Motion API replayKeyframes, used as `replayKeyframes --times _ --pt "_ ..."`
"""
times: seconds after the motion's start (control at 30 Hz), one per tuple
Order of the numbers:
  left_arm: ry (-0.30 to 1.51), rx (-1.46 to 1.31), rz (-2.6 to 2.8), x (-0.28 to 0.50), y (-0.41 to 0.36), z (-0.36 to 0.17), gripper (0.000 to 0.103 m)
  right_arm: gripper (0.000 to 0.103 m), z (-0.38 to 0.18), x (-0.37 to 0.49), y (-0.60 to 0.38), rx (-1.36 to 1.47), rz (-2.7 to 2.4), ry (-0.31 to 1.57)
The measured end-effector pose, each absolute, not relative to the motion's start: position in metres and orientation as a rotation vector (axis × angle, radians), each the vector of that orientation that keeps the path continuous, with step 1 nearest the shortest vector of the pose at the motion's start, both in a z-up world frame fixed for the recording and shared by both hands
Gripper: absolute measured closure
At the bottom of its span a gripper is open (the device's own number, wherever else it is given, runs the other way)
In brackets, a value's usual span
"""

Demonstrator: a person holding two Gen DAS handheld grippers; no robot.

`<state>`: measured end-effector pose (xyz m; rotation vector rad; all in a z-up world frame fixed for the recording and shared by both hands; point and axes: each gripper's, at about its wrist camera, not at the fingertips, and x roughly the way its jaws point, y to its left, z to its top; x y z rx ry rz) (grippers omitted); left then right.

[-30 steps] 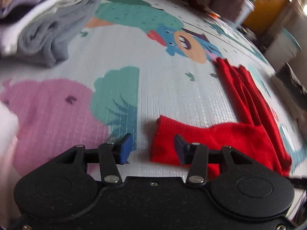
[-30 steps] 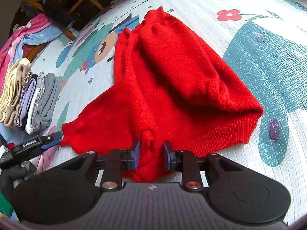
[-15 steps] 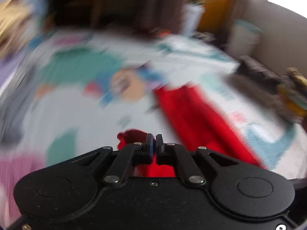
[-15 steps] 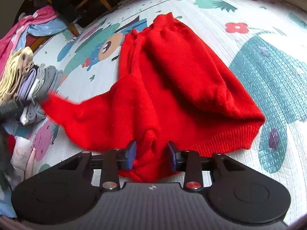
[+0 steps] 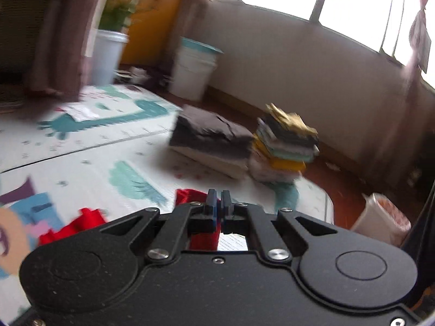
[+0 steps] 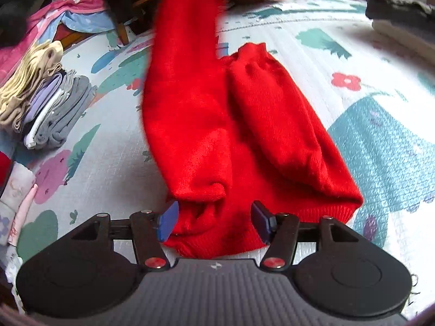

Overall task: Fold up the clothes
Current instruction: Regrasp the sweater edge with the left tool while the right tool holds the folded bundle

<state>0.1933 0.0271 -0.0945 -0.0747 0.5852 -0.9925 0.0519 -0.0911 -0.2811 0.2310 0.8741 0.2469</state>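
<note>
A red knitted sweater (image 6: 272, 125) lies on the patterned play mat (image 6: 339, 54). One of its sleeves (image 6: 185, 87) is lifted up and drawn across the body toward the top of the right wrist view. My left gripper (image 5: 218, 202) is shut on the red sleeve end (image 5: 190, 197), high above the mat; red cloth hangs under its fingers. My right gripper (image 6: 214, 220) sits low at the sweater's near hem (image 6: 214, 244), and its jaws are opening. The hem lies between them, and the blue pads (image 6: 167, 221) stand apart from the cloth.
A pile of folded grey, lilac and beige clothes (image 6: 40, 103) stands at the mat's left. Pink and blue cloth (image 6: 68, 13) lies by a wooden chair behind it. Across the mat are a dark folded stack (image 5: 214, 135), a mixed stack (image 5: 285, 146), white buckets (image 5: 194, 73) and a wall.
My left gripper shut on the red sleeve end and lifted it high, swinging over the sweater. My right gripper's jaws widened off the hem fold they had pinched.
</note>
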Motion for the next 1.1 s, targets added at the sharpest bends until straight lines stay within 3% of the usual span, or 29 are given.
replayKeyframes --times 0.47,0.57,0.67,0.77,0.97,1.1 --pt "0.612 -0.087 -0.927 0.239 0.028 -0.088 0.103 0.041 -0.276 0.059 -0.057 -0.074 0.305 0.765" --pt "0.636 -0.115 -0.923 0.242 0.018 -0.089 0.103 0.05 -0.278 0.061 -0.054 -0.105 0.314 0.768" --pt "0.658 -0.106 -0.911 0.249 0.008 -0.094 0.103 0.067 -0.279 0.064 -0.075 0.065 0.267 0.809" --pt "0.671 -0.117 -0.885 0.259 0.005 -0.1 0.103 0.074 -0.293 0.065 -0.108 0.294 0.19 0.872" --pt "0.731 -0.13 -0.818 0.279 0.003 -0.12 0.103 0.074 -0.296 0.063 -0.13 0.506 0.094 0.905" --pt "0.753 -0.113 -0.788 0.285 0.007 -0.131 0.103 0.072 -0.291 0.059 -0.127 0.488 0.088 0.898"
